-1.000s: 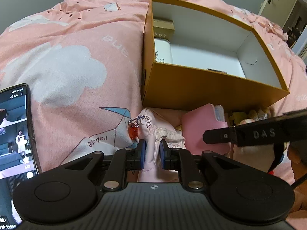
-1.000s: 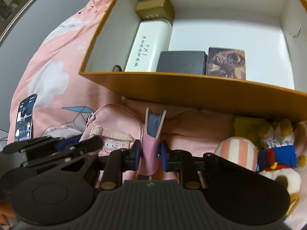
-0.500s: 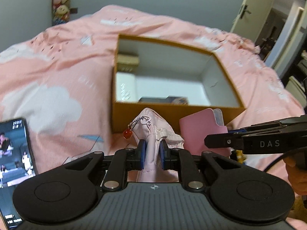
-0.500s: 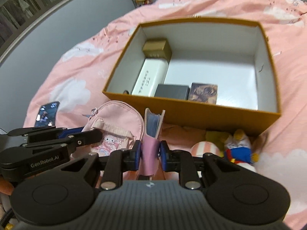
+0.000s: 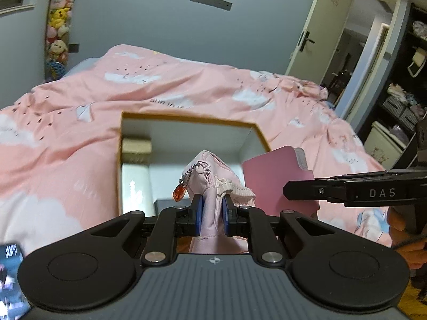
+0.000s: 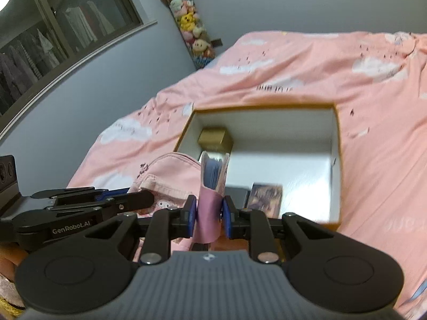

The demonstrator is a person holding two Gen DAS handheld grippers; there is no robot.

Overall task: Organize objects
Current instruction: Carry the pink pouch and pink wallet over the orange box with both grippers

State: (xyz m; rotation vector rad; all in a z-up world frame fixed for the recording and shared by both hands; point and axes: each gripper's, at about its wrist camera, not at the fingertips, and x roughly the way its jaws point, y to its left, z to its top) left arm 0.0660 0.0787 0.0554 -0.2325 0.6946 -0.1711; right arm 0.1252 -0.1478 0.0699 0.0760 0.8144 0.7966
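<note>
Two items are in hand: the left gripper (image 5: pixel 212 214) has its jaws pinched on a pink pouch (image 5: pixel 213 176), and the right gripper (image 6: pixel 206 214) is clamped on a pink card wallet (image 6: pixel 210 202) standing long axis upright. From both sets of jaws the open box (image 6: pixel 336 144) on the pink bedspread (image 5: pixel 66 138) lies at twelve o'clock, ahead and below. Neither hand looks clearly nearer; the wallet faces the box's bare floor, at one o'clock from the gold carton (image 6: pixel 214 138).
</note>
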